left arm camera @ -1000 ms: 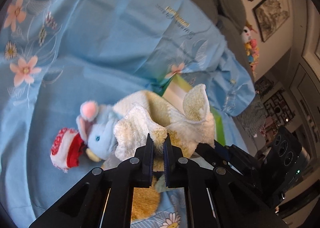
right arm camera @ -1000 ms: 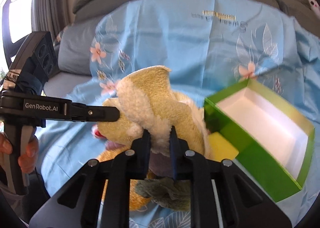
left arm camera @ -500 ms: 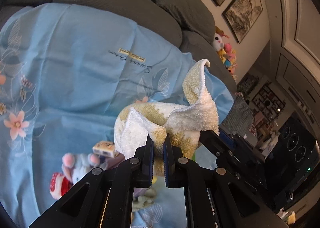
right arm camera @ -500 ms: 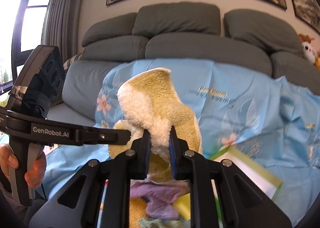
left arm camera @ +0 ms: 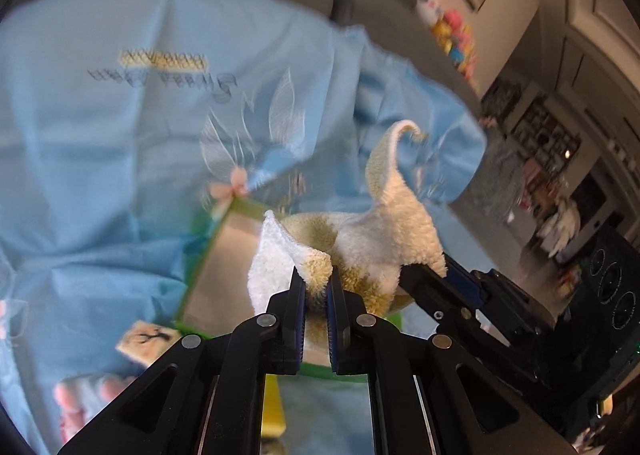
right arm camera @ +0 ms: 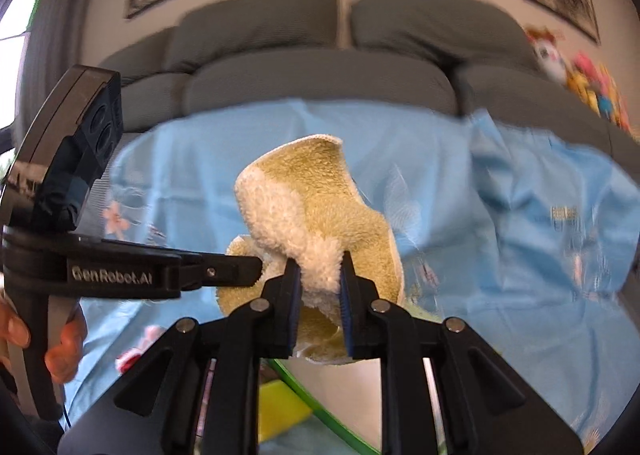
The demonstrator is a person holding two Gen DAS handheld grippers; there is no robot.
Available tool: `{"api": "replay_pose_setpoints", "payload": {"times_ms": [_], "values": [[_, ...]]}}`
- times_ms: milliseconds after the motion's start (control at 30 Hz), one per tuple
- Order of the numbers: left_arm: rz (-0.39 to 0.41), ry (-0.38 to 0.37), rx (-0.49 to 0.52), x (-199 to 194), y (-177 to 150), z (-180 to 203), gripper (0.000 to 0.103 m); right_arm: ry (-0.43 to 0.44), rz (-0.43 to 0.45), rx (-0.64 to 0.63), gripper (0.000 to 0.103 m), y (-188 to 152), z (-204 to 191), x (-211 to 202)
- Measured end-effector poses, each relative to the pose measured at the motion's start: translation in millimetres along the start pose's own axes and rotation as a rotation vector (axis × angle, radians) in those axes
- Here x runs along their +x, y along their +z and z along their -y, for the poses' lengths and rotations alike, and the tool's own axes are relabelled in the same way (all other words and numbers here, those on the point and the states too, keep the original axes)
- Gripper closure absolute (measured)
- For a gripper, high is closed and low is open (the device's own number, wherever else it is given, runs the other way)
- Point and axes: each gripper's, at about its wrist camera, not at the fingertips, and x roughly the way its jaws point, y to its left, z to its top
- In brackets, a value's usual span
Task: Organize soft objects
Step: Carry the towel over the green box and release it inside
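- Half a second back the yellow-and-white towel (left arm camera: 360, 251) hung in front of the sofa cushions; both wrist views have since tipped downward, and the green box (left arm camera: 224, 255) now sits directly below it in the left view.
- It is held off the blue floral sheet (left arm camera: 120, 159), bunched between the two tools, one corner curling upward.
- From the left gripper (left arm camera: 316, 295) the towel lies straight ahead and slightly right — the box opening is just beyond and below, so the coming move is probably a short lowering into it.
- Its jaws are nearly closed, pinching a fold of the towel.
- Close beside it, the right gripper (right arm camera: 318, 279) clamps another fold at a narrow gap; the box rim (right arm camera: 304, 387) shows beneath.
- Neither tool looks clearly nearer the box.
- A small printed block (left arm camera: 148, 339) lies left of the box.
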Motion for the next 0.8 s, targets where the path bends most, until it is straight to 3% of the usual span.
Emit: {"api": "replay_pose_setpoints", "payload": {"times_ms": [167, 233, 300, 333, 367, 400, 433, 500, 633, 800], "values": [[-0.125, 0.102, -0.022, 72, -9, -14, 0.096, -0.050, -0.146, 0.075, 0.083, -37, 32, 46], [-0.171, 0.145, -0.027, 92, -14, -20, 0.096, -0.062, -0.215, 0.110, 0.075, -53, 44, 64], [-0.215, 0.191, -0.039, 106, -20, -29, 0.096, -0.087, -0.261, 0.140, 0.053, -64, 54, 73], [-0.235, 0.200, -0.046, 112, -21, -31, 0.094, -0.103, -0.278, 0.158, 0.046, -70, 59, 75], [-0.255, 0.211, -0.056, 116, -24, -36, 0.085, -0.112, -0.282, 0.170, 0.040, -73, 62, 75], [-0.263, 0.221, -0.061, 117, -25, -38, 0.068, -0.120, -0.283, 0.179, 0.038, -76, 64, 74], [-0.263, 0.234, -0.062, 116, -26, -39, 0.043, -0.130, -0.289, 0.186, 0.037, -78, 67, 73], [-0.244, 0.254, -0.063, 110, -28, -42, 0.016, -0.141, -0.289, 0.197, 0.035, -81, 70, 69], [-0.220, 0.245, -0.080, 93, -27, -48, 0.015, -0.147, -0.275, 0.206, 0.029, -80, 71, 56], [-0.174, 0.266, -0.030, 59, -29, -40, 0.014, -0.131, -0.253, 0.196, 0.020, -83, 56, 30]]}}
